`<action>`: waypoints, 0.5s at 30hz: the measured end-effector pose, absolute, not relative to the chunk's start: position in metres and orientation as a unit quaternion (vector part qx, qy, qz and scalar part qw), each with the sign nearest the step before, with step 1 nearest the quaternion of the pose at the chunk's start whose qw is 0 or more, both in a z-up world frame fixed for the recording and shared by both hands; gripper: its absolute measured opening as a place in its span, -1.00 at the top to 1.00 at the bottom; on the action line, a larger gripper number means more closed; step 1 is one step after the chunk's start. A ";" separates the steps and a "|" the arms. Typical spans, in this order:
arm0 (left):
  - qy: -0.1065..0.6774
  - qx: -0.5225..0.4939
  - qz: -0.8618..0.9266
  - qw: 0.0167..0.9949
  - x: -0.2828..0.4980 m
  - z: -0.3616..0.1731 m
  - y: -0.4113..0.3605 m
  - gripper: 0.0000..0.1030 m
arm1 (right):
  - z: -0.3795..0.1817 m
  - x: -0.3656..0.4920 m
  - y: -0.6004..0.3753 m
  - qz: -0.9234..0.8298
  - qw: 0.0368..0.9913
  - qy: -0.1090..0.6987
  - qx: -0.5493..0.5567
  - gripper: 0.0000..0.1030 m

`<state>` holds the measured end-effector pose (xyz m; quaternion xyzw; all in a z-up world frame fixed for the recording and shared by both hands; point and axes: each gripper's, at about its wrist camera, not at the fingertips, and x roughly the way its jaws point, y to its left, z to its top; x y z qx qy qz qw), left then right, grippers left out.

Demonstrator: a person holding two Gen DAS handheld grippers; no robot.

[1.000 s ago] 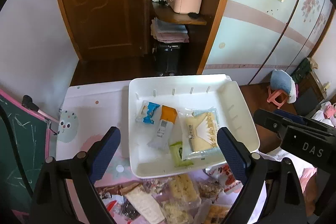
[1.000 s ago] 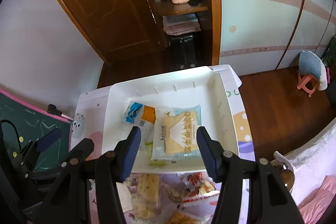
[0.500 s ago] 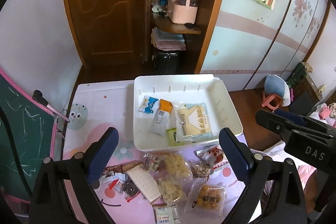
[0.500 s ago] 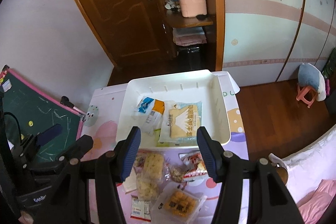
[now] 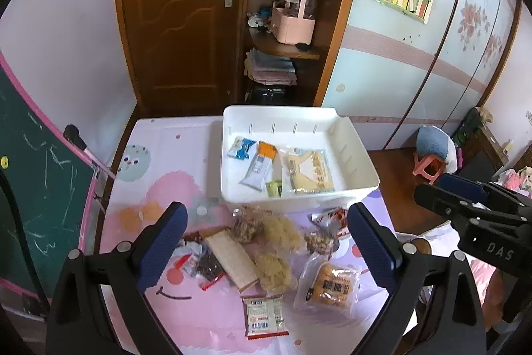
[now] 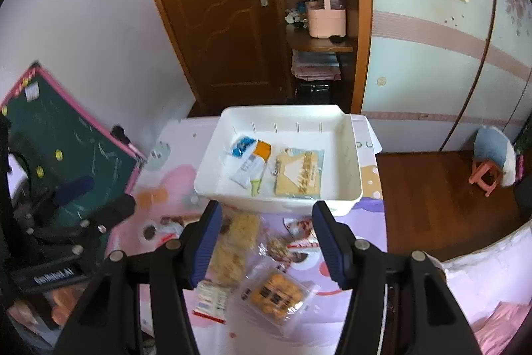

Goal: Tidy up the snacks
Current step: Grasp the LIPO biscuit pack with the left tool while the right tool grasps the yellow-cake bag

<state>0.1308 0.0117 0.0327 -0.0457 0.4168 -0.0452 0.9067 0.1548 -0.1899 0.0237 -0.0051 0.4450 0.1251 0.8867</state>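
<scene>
A white bin (image 5: pixel 282 112) stands at the far side of the pink table. In it lie a blue packet (image 5: pixel 241 148), an orange-and-white tube pack (image 5: pixel 261 167), a big yellow cracker pack (image 5: pixel 311 170) and a small green packet (image 5: pixel 274 188). Several loose snacks lie in front of the bin, among them a round cake pack (image 5: pixel 332 283), a long beige bar (image 5: pixel 229 258) and a small white packet (image 5: pixel 264 315). My left gripper (image 5: pixel 267 243) hovers open above this pile, holding nothing. In the right wrist view, my right gripper (image 6: pixel 267 242) hangs open over the pile near the cake pack (image 6: pixel 276 291), in front of the bin (image 6: pixel 282 110).
A green chalkboard (image 5: pixel 33 172) with a pink frame leans along the table's left side. The table's right edge drops to a wooden floor with a small pink stool (image 5: pixel 429 167). A brown door and open shelves stand behind the bin.
Both grippers have drawn back and up from over the bin, so the loose snack pile in front of it has come into view. The jaws stand as before.
</scene>
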 end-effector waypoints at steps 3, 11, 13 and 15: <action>0.420 -0.054 -0.045 0.905 0.120 0.016 0.014 -0.87 | 0.003 0.146 -0.189 0.146 0.878 0.455 -0.016 -0.10; 0.481 -0.060 -0.030 0.874 0.107 -0.066 0.015 -0.87 | -0.079 0.129 -0.183 0.204 0.852 0.478 -0.059 -0.41; 0.500 -0.060 -0.028 0.864 0.103 -0.092 0.014 -0.87 | -0.101 0.125 -0.181 0.215 0.846 0.481 -0.079 -0.53; 0.518 -0.058 -0.025 0.853 0.099 -0.119 0.012 -0.87 | -0.118 0.122 -0.180 0.227 0.838 0.487 -0.092 -0.60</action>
